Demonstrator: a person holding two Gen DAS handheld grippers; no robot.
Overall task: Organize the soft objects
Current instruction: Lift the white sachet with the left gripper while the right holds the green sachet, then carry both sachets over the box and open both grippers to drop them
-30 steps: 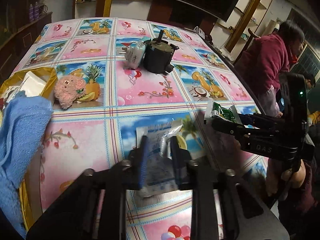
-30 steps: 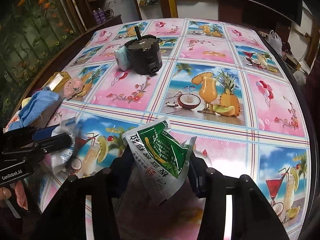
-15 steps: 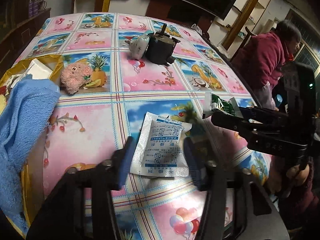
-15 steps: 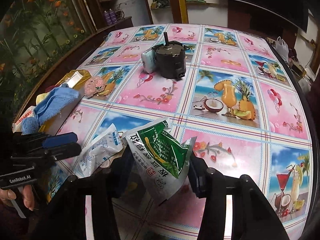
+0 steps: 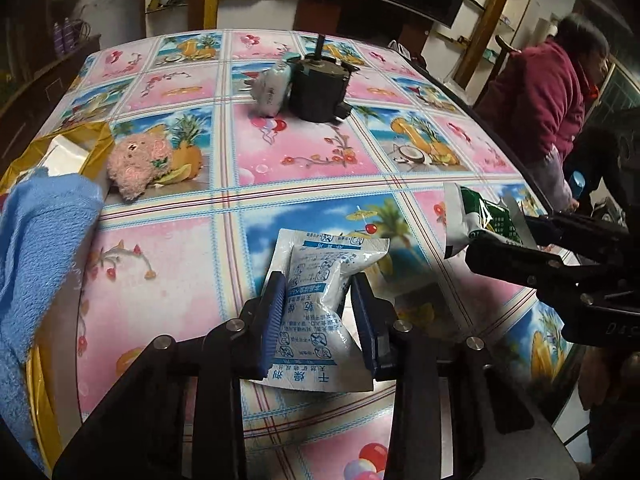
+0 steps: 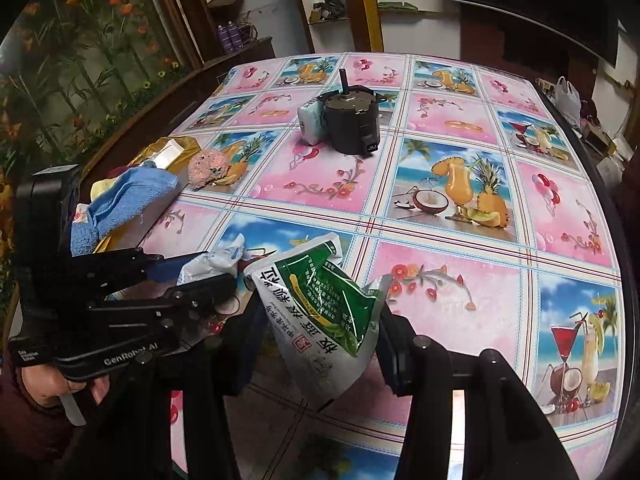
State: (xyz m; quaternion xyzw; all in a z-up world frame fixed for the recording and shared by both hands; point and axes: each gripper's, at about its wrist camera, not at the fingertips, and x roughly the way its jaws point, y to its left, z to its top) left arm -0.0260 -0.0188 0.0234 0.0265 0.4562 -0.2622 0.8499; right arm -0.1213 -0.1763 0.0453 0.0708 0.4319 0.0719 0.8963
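My left gripper (image 5: 318,304) is shut on a white and blue desiccant pouch (image 5: 320,280) and holds it just above the tablecloth. The pouch also shows in the right wrist view (image 6: 212,262). My right gripper (image 6: 320,320) is shut on a green and white pouch (image 6: 320,296), held to the right of the left gripper; its end shows in the left wrist view (image 5: 476,216). A pink plush toy (image 5: 138,162) lies beside a gold box (image 5: 68,148) at the left. A blue towel (image 5: 36,248) drapes over that box.
A black motor-like object (image 5: 320,88) and a pale packet (image 5: 272,88) stand at the far middle of the table (image 5: 304,156). A person in a red jacket (image 5: 548,92) stands beyond the table's right edge.
My left gripper let go of the white pouch, opened wide, then closed on it again and raised it. The right gripper kept hold of the green pouch.
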